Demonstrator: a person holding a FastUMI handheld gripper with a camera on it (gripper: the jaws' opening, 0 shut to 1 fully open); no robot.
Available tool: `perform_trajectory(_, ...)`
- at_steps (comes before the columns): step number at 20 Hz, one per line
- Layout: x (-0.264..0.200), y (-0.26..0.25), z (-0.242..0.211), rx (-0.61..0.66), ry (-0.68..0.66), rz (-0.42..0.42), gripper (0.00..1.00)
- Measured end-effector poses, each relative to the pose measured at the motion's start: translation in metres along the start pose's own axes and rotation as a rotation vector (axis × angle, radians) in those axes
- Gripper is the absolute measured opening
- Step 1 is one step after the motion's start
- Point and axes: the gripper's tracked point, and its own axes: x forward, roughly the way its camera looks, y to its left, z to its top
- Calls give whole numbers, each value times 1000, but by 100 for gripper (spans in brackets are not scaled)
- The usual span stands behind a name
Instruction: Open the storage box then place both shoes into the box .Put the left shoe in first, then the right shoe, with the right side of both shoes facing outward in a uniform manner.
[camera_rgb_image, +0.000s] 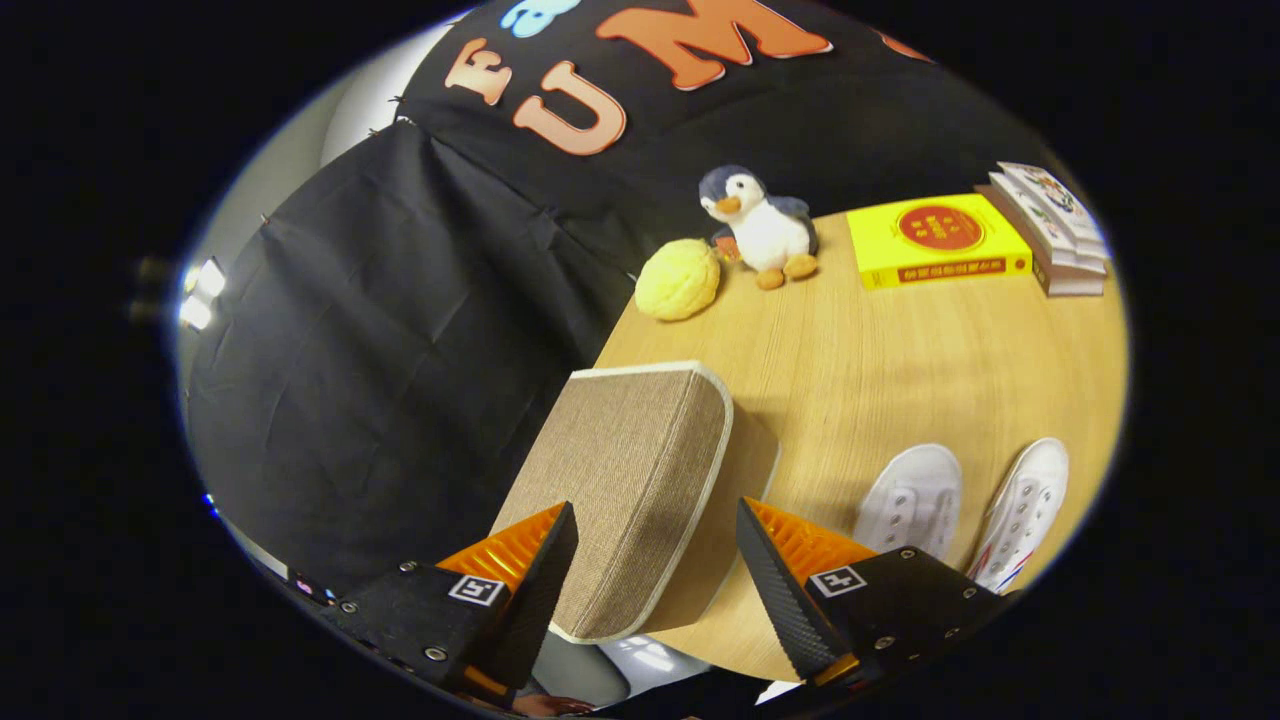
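A brown fabric storage box (630, 480) with white piping stands on the wooden table (880, 370), by the table's left edge, with its lid down. My gripper (655, 510) is open, its two fingers wide apart on either side of the box's near end. I cannot tell whether either finger touches the box. Two white lace-up shoes lie side by side on the table just past the right finger, one (915, 495) nearer the box and the other (1025, 505) further out. Their heels are hidden behind the finger.
At the far end of the table sit a penguin plush (760, 225), a round yellow bun-like toy (680, 280), a yellow book (935, 240) and a small stack of books (1050, 225). Black cloth hangs past the table's left edge.
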Motion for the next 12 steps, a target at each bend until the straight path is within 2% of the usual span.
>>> perform_trajectory(6,34,6,-18,108,54,93,95)
perform_trajectory(10,51,-3,-20,140,65,94,95)
perform_trajectory(12,55,-3,-24,177,87,126,95)
